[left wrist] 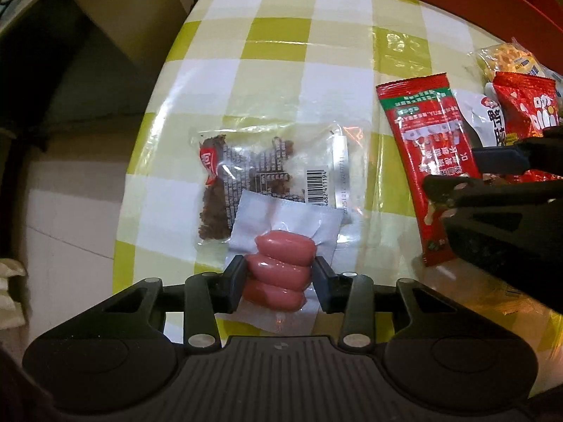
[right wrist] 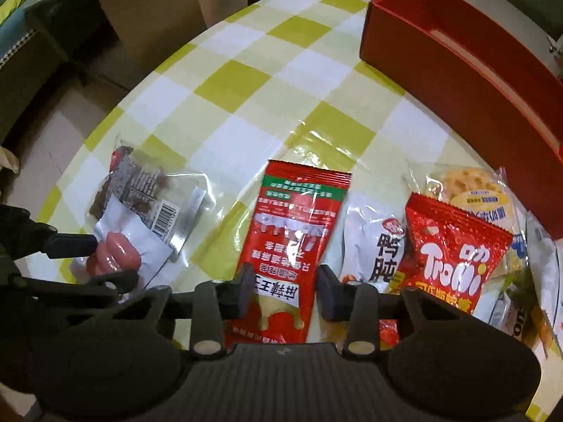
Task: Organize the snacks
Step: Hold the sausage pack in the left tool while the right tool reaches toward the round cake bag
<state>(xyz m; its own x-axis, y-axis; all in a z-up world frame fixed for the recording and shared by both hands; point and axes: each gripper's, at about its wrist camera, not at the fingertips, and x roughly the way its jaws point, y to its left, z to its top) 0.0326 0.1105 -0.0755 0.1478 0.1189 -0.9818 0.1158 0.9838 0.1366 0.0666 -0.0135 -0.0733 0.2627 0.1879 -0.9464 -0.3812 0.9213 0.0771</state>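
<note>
- the left gripper [left wrist: 278, 281] is pointing down at a table [left wrist: 281, 70] with a yellow and white check cloth, its 2 pads clamping the sausage pack [left wrist: 279, 269], 3 pink sausages in clear wrap, between them.
- the sausage pack is lying partly over a clear jerky pack [left wrist: 246, 176] near the table's left edge.
- the right gripper [right wrist: 285, 290] is straddling the lower half of a long red sachet [right wrist: 292, 246]; its pads are sitting at the sachet's 2 side edges, and i cannot tell whether they are pressing it.
- right of the sachet, a white pack [right wrist: 376, 242], a red gummy bag [right wrist: 454, 256] and a cracker pack [right wrist: 478, 193] are lying in a pile.
- a red box [right wrist: 457, 59] is standing behind them, at the table's far right.
</note>
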